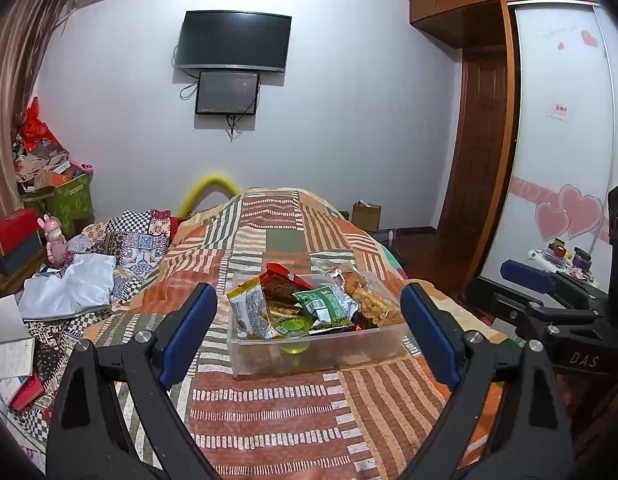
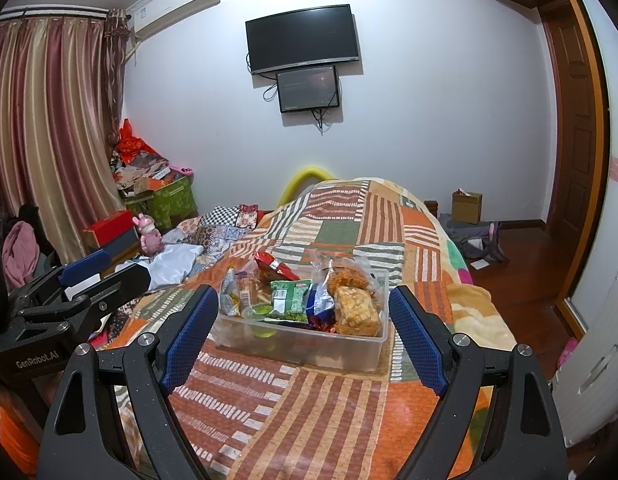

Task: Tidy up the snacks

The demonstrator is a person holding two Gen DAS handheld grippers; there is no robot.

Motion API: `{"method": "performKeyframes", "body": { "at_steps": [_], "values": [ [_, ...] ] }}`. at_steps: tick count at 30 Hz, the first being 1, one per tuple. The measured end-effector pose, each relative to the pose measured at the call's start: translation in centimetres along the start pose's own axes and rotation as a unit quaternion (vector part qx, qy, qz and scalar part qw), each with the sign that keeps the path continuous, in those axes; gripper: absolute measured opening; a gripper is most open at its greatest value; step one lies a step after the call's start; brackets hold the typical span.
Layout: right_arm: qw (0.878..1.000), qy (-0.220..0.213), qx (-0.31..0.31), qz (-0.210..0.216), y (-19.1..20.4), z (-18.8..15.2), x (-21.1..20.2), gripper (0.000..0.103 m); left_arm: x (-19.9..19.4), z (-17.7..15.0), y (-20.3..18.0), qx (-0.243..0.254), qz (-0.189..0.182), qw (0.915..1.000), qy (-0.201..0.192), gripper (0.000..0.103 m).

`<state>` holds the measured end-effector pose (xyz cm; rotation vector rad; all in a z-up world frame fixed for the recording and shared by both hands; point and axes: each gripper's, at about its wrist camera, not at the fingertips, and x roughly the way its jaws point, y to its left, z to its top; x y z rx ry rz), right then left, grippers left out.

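Note:
A clear plastic box (image 1: 321, 354) (image 2: 305, 348) stands on the striped bedspread and holds several snacks: a green pea packet (image 1: 323, 304) (image 2: 289, 298), a red packet (image 1: 283, 274) (image 2: 271, 264), a yellow-grey packet (image 1: 249, 308), fried crispy snacks in clear bags (image 1: 371, 300) (image 2: 355, 310) and a green jelly cup (image 1: 293, 326) (image 2: 261, 312). My left gripper (image 1: 309, 334) is open and empty, in front of the box. My right gripper (image 2: 303, 334) is open and empty too, just before the box. The right gripper also shows at the right of the left wrist view (image 1: 549, 292).
The box rests on a patchwork bedspread (image 1: 277, 412) (image 2: 309, 412). Clothes, books and a pink toy (image 1: 55, 242) lie at the left. A wardrobe (image 1: 561, 140) and wooden door stand at the right. A TV (image 1: 233, 40) hangs on the far wall.

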<state>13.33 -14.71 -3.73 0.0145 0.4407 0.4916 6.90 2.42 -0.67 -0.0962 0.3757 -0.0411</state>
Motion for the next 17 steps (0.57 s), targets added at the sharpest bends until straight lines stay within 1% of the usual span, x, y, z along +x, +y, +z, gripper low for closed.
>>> {"method": "performKeyframes", "body": {
  "at_steps": [3, 4, 6, 9, 17],
  "values": [
    [1.0, 0.001, 0.0, 0.0, 0.01, 0.04, 0.03, 0.086, 0.16, -0.05, 0.01, -0.001, 0.001, 1.0, 0.0, 0.095],
    [1.0, 0.0, 0.0, -0.001, 0.0, 0.01, 0.01, 0.086, 0.21, -0.07, 0.04, -0.001, -0.001, 1.0, 0.001, 0.098],
    [1.0, 0.0, 0.002, -0.001, -0.08, 0.01, 0.0, 0.086, 0.23, -0.1, 0.04, -0.003, -0.004, 1.0, -0.001, 0.1],
    [1.0, 0.001, 0.005, -0.001, -0.24, 0.08, 0.16, 0.086, 0.16, -0.15, 0.0, -0.001, -0.004, 1.0, -0.004, 0.1],
    [1.0, 0.004, 0.005, -0.001, -0.47, -0.19, 0.37, 0.086, 0.41, -0.3, 0.01, -0.003, -0.008, 1.0, 0.0, 0.1]
  ]
}}
